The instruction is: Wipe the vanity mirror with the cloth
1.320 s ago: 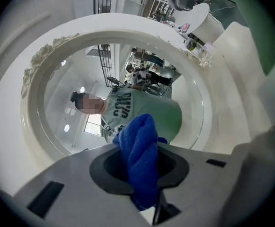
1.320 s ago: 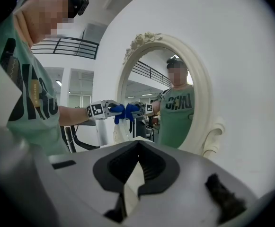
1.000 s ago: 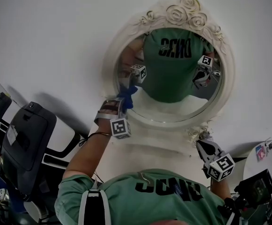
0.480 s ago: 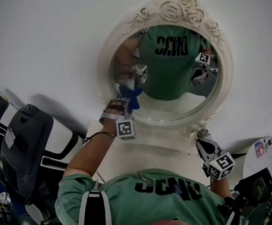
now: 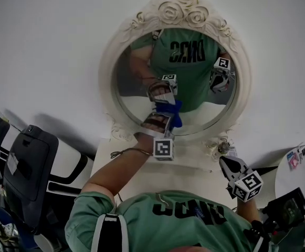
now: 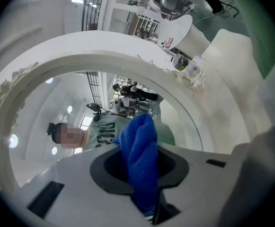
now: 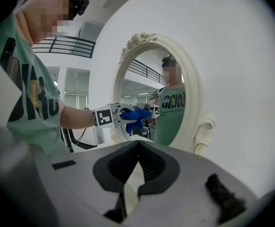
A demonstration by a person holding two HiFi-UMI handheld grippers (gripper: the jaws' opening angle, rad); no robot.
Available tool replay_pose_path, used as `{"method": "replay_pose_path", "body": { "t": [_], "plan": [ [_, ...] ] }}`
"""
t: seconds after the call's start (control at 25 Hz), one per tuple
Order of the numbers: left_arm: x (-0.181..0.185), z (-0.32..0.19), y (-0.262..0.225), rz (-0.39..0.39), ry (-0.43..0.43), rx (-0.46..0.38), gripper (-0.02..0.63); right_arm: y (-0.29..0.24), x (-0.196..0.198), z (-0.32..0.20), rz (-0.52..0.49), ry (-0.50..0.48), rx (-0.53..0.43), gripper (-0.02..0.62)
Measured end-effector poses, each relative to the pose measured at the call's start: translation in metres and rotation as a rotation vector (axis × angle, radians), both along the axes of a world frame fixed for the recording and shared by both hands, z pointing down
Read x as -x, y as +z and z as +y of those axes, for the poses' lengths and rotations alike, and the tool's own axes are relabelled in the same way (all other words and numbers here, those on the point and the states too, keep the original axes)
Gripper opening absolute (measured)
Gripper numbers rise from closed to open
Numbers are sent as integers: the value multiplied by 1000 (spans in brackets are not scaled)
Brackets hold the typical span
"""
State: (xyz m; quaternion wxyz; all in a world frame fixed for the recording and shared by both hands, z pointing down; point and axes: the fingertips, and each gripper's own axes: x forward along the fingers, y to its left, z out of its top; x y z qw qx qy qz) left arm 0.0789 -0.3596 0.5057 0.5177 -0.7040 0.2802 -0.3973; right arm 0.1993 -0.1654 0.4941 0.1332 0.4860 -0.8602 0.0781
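Left gripper (image 6: 144,176) pinches the cloth (image 6: 139,148) against the mirror's (image 5: 122,83) lower glass.

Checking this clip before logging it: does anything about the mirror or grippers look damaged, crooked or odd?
Nothing stands out. The mirror frame looks intact, the left gripper holds the blue cloth at the glass, and the right gripper is shut, empty.

The left gripper (image 6: 145,187), jaws clamped on a bunched blue terry cloth (image 6: 139,143), holds its far tip at the white-framed oval vanity mirror (image 6: 42,112).
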Motion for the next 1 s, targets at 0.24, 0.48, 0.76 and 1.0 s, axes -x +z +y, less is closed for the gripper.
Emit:
{"method": "replay_pose_path", "body": {
  "t": [0.24,0.48,0.76,1.0],
  "plan": [
    [-77,26,-8,9,130,9,97,9,-21,11,-29,34,4,12],
    [-139,37,13,-87,193,16,97,17,-41,18,-60,71,-6,12],
    [-185,48,31,-139,240,35,97,20,-53,24,-83,101,-12,12],
    [-187,49,30,-135,244,37,97,20,-53,22,-84,94,-15,12]
  ]
}}
